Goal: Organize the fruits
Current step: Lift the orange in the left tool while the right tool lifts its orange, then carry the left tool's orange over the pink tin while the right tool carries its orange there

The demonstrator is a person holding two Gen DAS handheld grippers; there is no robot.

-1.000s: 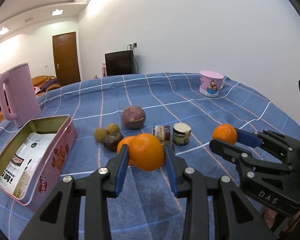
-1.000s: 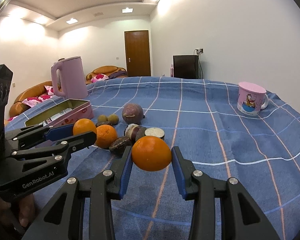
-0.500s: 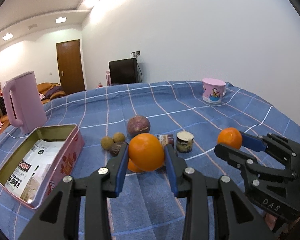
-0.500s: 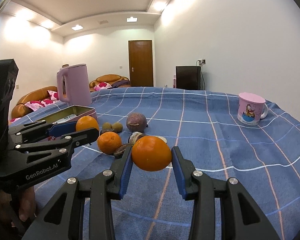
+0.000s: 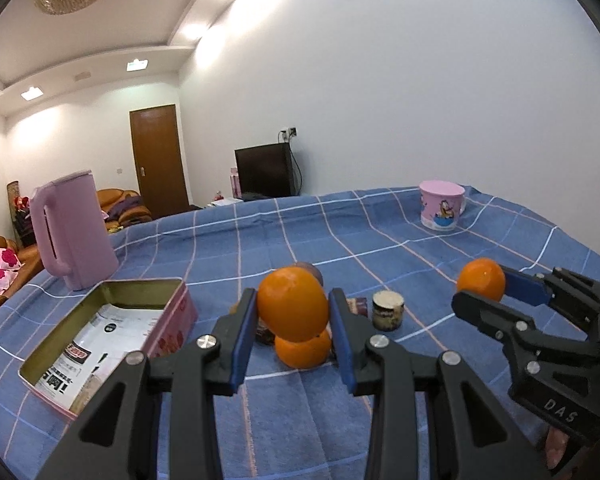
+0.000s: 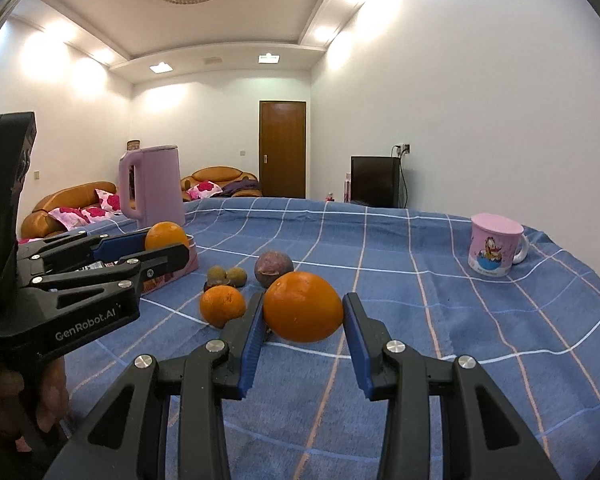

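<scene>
each gripper's fingers clamp an orange clear of the cloth: left gripper (image 5: 293, 322) on one orange (image 5: 292, 304), right gripper (image 6: 303, 326) on another orange (image 6: 303, 306). the open tin (image 5: 112, 336), left of the left fingers, looks like the likely destination.

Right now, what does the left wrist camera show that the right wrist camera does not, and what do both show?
Only the left wrist view shows the inside of the open tin box, with printed packets in it, and a small jar standing on the cloth.

Only the right wrist view shows two small brown fruits and the whole purple fruit.

Both show the pink kettle, the pink mug, the blue checked cloth, a loose orange on the cloth, and each gripper, left and right, with its jaws shut on an orange.
</scene>
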